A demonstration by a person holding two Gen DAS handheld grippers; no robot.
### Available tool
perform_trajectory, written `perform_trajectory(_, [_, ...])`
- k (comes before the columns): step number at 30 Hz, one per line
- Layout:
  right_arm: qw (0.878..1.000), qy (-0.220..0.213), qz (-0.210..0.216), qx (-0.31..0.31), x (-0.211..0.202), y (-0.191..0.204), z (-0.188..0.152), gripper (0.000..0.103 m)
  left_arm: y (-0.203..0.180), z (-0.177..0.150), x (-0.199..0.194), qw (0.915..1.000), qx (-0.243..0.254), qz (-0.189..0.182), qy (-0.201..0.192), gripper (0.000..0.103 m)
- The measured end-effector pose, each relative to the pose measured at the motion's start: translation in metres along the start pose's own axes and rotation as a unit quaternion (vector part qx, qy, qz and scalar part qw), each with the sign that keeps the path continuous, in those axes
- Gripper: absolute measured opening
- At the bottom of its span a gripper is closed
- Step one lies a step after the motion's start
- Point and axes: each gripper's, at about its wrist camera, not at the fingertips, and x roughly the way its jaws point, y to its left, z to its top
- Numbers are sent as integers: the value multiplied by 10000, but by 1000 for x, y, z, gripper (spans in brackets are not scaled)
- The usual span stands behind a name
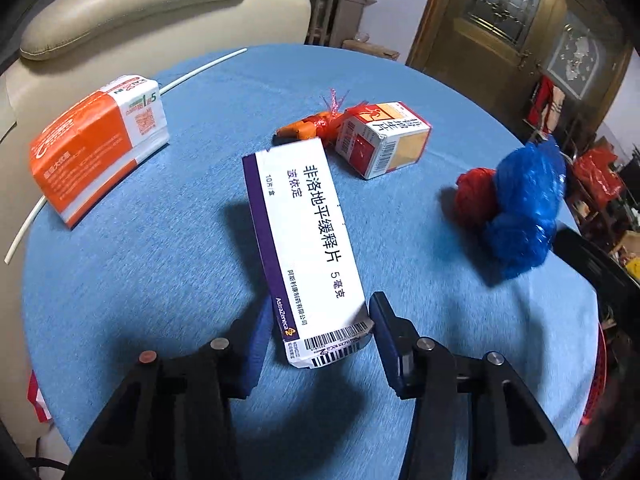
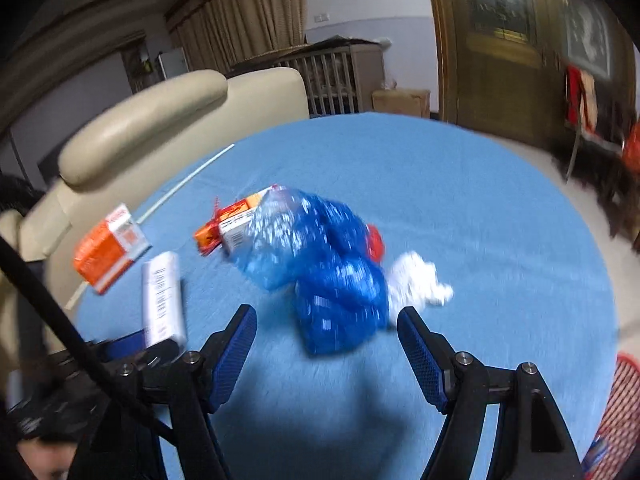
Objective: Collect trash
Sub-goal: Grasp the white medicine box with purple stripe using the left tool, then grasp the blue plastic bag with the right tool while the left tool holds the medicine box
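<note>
My left gripper is shut on the near end of a white and purple medicine box, and the box hangs tilted above its shadow on the blue tablecloth. In the right wrist view the same box appears at the left. My right gripper is open over a crumpled blue plastic bag, whose near end lies between the fingertips; the pads do not press on it. That view is blurred. A red plastic wad and a white crumpled tissue lie beside the bag.
An orange and white carton lies at the left on a thin white stick. A small red and yellow box with an orange wrapper sits mid-table. A beige armchair stands behind. A red and white basket is off the right edge.
</note>
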Motion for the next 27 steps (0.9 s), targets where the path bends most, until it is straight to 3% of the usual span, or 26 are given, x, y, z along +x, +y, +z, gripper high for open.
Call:
perform_trajectory(2, [9997, 50, -181, -146, 14, 5, 4, 76, 0, -2, -3, 9999, 3, -122, -57, 50])
perform_trajectory(3, [9995, 134, -188, -216, 22, 8, 5, 67, 4, -5, -4, 9999, 9, -153, -59, 49])
perform_trajectory(4, [9990, 254, -191, -304, 31, 12, 4, 48, 6, -7, -5, 9998, 4, -204, -44, 49])
perform_trajectory(5, [9982, 403, -191, -400, 37, 14, 4, 42, 8, -8, -4, 9997, 9, -243, -28, 48])
perform_trajectory(8, [9979, 578, 49, -293, 43, 12, 0, 38, 1, -18, -1, 9997, 59, -216, 2, 47])
perform_trajectory(17, [9983, 166, 476, 286, -13, -10, -19, 37, -17, -17, -16, 9992, 144, -349, -109, 47])
perform_trajectory(22, [9959, 79, 646, 635, -33, -30, -27, 30, -26, -13, -38, 9984, 213, -471, -217, 47])
perform_trajectory(27, [9943, 50, 677, 818, -46, -39, -43, 30, -31, -18, -42, 9985, 293, -415, -221, 47])
